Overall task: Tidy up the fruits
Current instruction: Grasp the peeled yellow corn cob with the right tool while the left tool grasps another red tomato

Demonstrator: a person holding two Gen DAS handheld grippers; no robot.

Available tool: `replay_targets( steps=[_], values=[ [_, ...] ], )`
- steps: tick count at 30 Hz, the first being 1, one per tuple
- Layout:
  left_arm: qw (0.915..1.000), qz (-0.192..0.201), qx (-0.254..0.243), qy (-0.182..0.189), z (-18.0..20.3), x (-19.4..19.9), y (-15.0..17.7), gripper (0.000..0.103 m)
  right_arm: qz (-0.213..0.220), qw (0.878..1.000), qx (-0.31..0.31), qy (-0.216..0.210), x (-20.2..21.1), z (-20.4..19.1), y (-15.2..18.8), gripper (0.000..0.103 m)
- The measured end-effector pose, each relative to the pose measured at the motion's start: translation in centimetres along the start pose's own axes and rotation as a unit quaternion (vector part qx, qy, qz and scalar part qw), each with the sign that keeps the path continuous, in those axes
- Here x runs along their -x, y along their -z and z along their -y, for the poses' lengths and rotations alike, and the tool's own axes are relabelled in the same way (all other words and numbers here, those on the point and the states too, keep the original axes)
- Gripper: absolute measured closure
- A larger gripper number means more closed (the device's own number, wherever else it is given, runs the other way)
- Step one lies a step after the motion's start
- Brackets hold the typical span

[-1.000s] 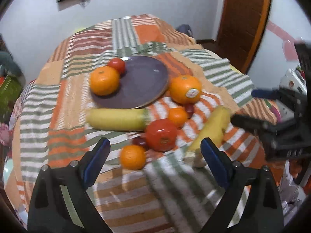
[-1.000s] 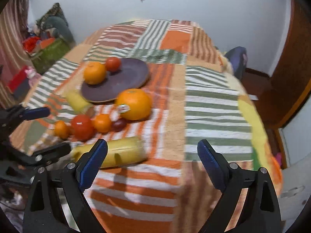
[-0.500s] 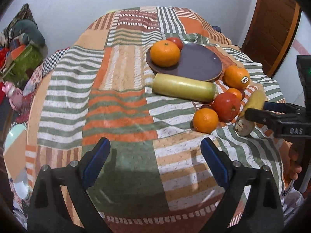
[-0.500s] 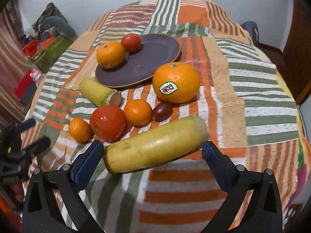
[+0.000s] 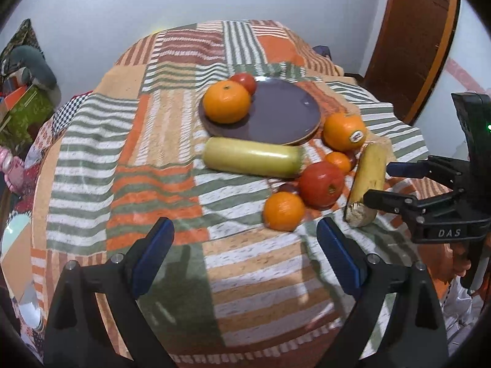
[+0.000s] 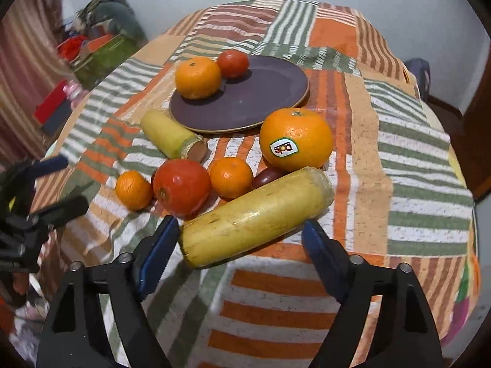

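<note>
Fruit Table: Both Grippers Open, Nothing Held

Fingers of the right gripper (image 6: 241, 239) stand wide apart, one blue pad on each side of the near yellow banana-like fruit (image 6: 256, 214). Neither pad is seen pressing it; whether the left pad touches its end cannot be told. That fruit lies tilted on the striped patchwork cloth (image 6: 414, 190). Just behind it sit a small dark plum (image 6: 267, 176), a small orange (image 6: 230, 177), a large red tomato (image 6: 181, 187) and another small orange (image 6: 133, 189), all close together. A big orange with a Dole sticker (image 6: 296, 138) rests between the cluster and the purple plate (image 6: 260, 98). On the plate's far left part sit an orange (image 6: 198, 76) and a small tomato (image 6: 232, 63), touching or nearly so. A second yellow-green fruit (image 6: 170, 136) lies on the cloth against the plate's near rim.

Fingers of the left gripper (image 5: 245, 253) are likewise spread wide and hold nothing; they hover above bare cloth (image 5: 92, 168), near the small orange (image 5: 284, 211) but apart from it. From this side the plate (image 5: 282, 116) lies beyond the long yellow-green fruit (image 5: 251, 161), and the right gripper (image 5: 383, 184) is seen at the right edge, open around the lower end of the yellow fruit (image 5: 368, 181).
</note>
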State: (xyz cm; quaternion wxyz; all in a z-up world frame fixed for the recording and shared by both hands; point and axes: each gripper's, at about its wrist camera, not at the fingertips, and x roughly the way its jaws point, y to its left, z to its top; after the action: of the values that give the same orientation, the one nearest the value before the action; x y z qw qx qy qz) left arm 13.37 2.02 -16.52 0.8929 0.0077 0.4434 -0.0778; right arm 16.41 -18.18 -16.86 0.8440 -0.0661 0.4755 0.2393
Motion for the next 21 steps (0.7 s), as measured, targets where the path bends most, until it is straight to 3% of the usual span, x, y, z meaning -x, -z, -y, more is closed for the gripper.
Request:
replay_targets(
  steps=[2, 4, 7, 11, 16, 21],
  values=[
    [1.0000, 0.002, -0.008, 0.002, 0.6, -0.1, -0.3, 0.008, -0.003, 1.000, 0.014, 0.007, 0.5, 0.1, 0.2, 0.038],
    [0.9999, 0.005, -0.013, 0.002, 0.9, -0.1, -0.4, 0.008, 0.008, 0.998, 0.025, 0.053, 1.2, 0.7, 0.3, 0.039],
    [0.9999, 0.004, -0.015, 0.004, 1.4, -0.4, -0.3, 0.008, -0.005, 0.999, -0.037, 0.020, 1.0, 3.3, 0.2, 0.036],
    [0.9999, -0.001, -0.015, 0.005, 1.4, -0.7, 0.1, 0.008, -0.001, 0.997, -0.074, 0.028, 0.9, 3.5, 0.2, 0.025],
    [0.9997, 0.002, -0.022, -0.012, 0.6, -0.4, 0.6, 0.008, -0.013, 0.999, -0.049, 0.015, 0.0, 0.3, -0.1, 0.016],
    [0.9999, -0.002, -0.010, -0.006, -0.3, -0.3, 0.8, 0.008, -0.019, 0.998, -0.017, 0.052, -2.0, -2.0, -0.2, 0.005]
  ],
)
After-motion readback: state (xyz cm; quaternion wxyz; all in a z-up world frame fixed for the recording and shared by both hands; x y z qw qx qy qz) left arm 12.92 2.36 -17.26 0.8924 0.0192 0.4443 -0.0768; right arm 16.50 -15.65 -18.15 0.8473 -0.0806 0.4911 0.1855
